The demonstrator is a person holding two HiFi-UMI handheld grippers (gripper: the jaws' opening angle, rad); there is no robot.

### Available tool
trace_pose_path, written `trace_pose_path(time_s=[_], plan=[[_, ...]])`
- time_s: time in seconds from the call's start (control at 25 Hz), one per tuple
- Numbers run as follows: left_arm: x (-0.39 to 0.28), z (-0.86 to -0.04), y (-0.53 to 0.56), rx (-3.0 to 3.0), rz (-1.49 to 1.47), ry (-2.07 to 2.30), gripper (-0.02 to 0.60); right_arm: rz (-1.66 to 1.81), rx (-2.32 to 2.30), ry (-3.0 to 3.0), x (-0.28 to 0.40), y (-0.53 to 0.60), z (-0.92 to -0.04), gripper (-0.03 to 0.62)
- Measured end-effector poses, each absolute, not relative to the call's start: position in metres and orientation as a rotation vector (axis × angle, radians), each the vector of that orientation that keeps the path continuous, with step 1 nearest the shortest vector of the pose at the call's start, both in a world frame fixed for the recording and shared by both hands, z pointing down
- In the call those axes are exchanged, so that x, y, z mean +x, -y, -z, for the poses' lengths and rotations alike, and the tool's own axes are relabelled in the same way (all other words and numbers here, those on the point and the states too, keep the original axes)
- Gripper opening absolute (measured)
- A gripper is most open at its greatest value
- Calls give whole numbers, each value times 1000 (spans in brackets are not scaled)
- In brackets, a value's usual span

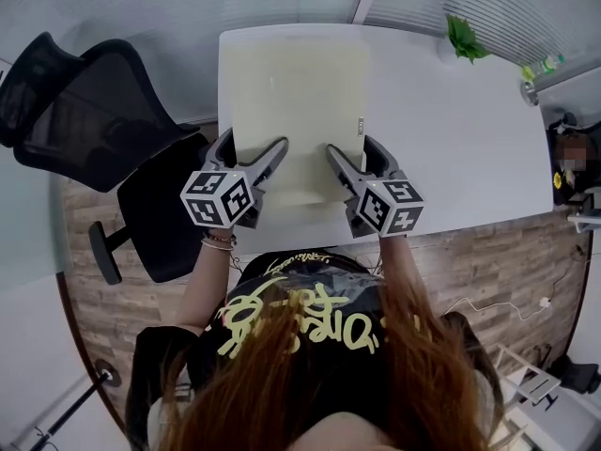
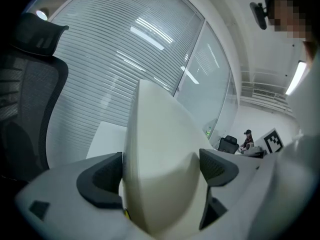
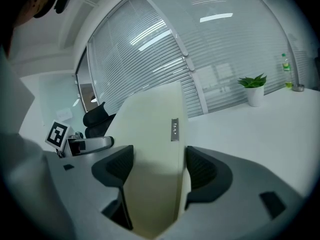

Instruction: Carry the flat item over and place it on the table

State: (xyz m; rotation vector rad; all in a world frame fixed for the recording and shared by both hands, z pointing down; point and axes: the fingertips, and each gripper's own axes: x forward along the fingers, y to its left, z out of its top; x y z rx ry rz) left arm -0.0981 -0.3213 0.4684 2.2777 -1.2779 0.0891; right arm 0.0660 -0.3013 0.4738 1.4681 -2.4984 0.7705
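Pad (image 1: 296, 101) is the flat cream thing here. It is over the left part of the white surface (image 1: 451, 130). The left gripper (image 1: 252, 153) and the right gripper (image 1: 357, 158) each hold its near edge. Both pairs of fingers are closed on it, one finger on each face.

I think the job now is to set it down. To do that well, both grippers should go down together, so the pad does not bend or twist. The fingers should let go only when the pad lies on the surface. It should land away from the edge by the chair (image 1: 94, 111), or it might tip off.

The head view shows the whole pad and the bare surface to its right. It does not show if the pad touches the surface. The left gripper view shows the pad sticking up in front of the blinds (image 2: 100, 59), so I think its far end is lifted. The right gripper view shows how thick the pad is. It also shows a bottle (image 3: 285, 66) standing past the plant (image 3: 254, 86).
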Motion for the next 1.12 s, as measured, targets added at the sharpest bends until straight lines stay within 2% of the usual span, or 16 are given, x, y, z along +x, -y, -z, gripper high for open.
trace_pose_path(time_s=[1.12], plan=[[-100, -507, 334, 2088, -248, 1194, 477, -825, 1470, 2425, 63, 308, -498, 336]])
